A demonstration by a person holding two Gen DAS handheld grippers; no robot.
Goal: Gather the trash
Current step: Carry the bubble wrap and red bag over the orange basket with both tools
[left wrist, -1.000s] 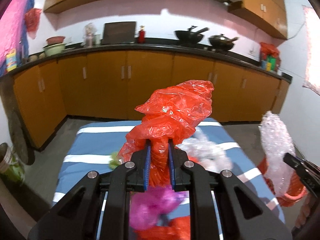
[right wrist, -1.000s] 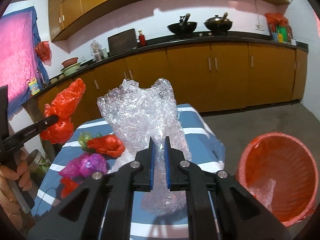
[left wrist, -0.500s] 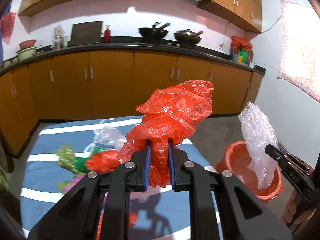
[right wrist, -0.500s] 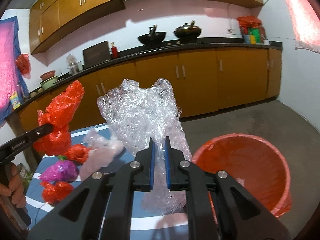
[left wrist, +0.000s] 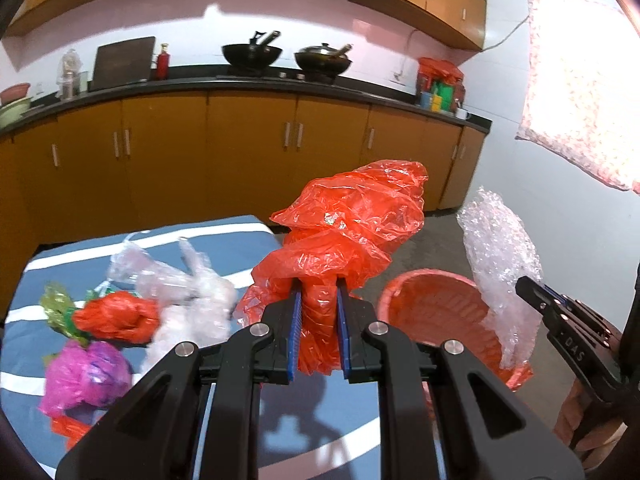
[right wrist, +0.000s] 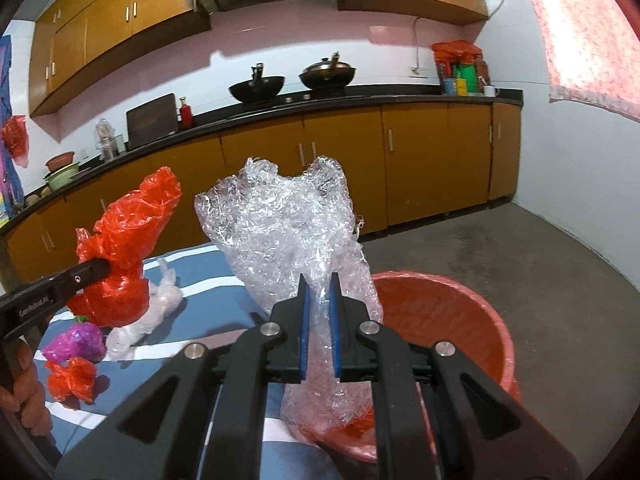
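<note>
My left gripper [left wrist: 318, 300] is shut on a crumpled red plastic bag [left wrist: 348, 232], held over the right end of the blue striped table [left wrist: 224, 240]. My right gripper [right wrist: 319, 284] is shut on a bunch of clear bubble wrap [right wrist: 280, 232], which hangs over the near rim of the orange basket [right wrist: 448, 312] on the floor. In the left wrist view the basket [left wrist: 432, 308] lies just right of the red bag, with the bubble wrap [left wrist: 500, 248] and right gripper [left wrist: 532, 292] above it. The right wrist view shows the red bag [right wrist: 128, 236] at left.
On the table lie a red wad [left wrist: 116, 320], a pink wad [left wrist: 84, 376], clear bags [left wrist: 184, 292] and a green scrap [left wrist: 56, 304]. Orange cabinets [left wrist: 248, 148] under a black counter with woks [left wrist: 252, 54] run behind. Bare concrete floor [right wrist: 520, 252] spreads to the right.
Both grippers have swung to the right with their loads still held. The orange basket has come closer in both views and the table's trash has slid to the left.
</note>
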